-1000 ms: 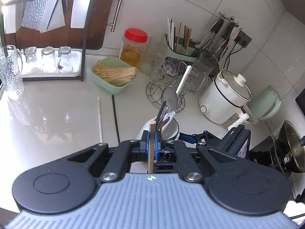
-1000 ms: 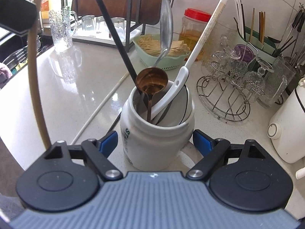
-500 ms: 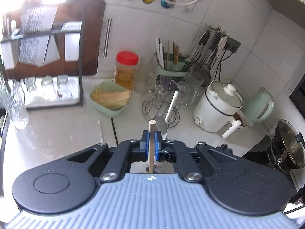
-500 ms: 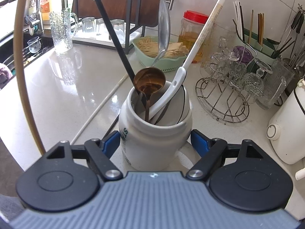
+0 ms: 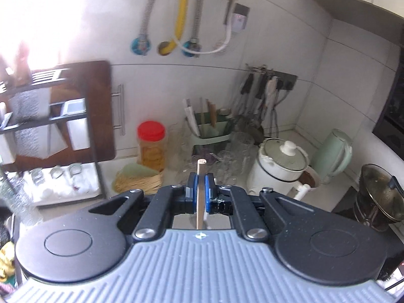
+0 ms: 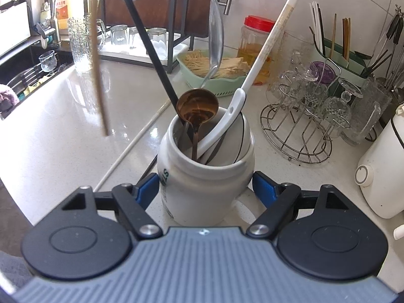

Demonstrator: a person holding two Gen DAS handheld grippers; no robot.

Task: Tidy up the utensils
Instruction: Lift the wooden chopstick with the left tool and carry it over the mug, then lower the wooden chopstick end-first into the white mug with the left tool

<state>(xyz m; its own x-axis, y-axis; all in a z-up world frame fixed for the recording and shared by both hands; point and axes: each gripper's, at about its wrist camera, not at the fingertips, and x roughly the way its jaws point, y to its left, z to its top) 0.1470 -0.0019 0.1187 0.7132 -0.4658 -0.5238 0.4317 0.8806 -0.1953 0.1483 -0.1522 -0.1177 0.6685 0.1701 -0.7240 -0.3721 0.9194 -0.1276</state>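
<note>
At frame centre, right wrist view: the white ceramic mug point(image 6: 202, 176) stood on the pale countertop point(image 6: 50, 126), clasped between the blue pads of the right gripper point(image 6: 205, 185).
Right gripper: its jaws pressed on the mug's two sides, having just closed in on it.
Mug contents: a wooden spoon point(image 6: 197, 106) with its bowl up, a white ceramic spoon point(image 6: 262, 50) leaning to the upper right, a metal spoon point(image 6: 216, 35) and a black chopstick point(image 6: 149, 48) leaning to the upper left.
Left gripper point(image 5: 200, 194): pinched tight on a wooden chopstick point(image 5: 200, 189), which stood upright between the blue pads at the middle of the left wrist view.
Same chopstick, right wrist view: a blurred tan stick hanging in the left part of the frame, its lower tip above the countertop and apart from the mug.
On the counter left of the mug: a white chopstick point(image 6: 131, 146) lying flat; a dark stick partly hidden behind the mug.
Behind the mug: a green basket point(image 6: 202, 83) of pale sticks and a red-lidded jar point(image 6: 255, 38).
Right side: a wire rack point(image 6: 298, 131) of glasses, a green utensil holder point(image 6: 338, 58) and a white rice cooker point(image 6: 381, 174).
Upper left: a sink point(image 6: 25, 68) and a rack with upturned glasses point(image 6: 136, 35).
</note>
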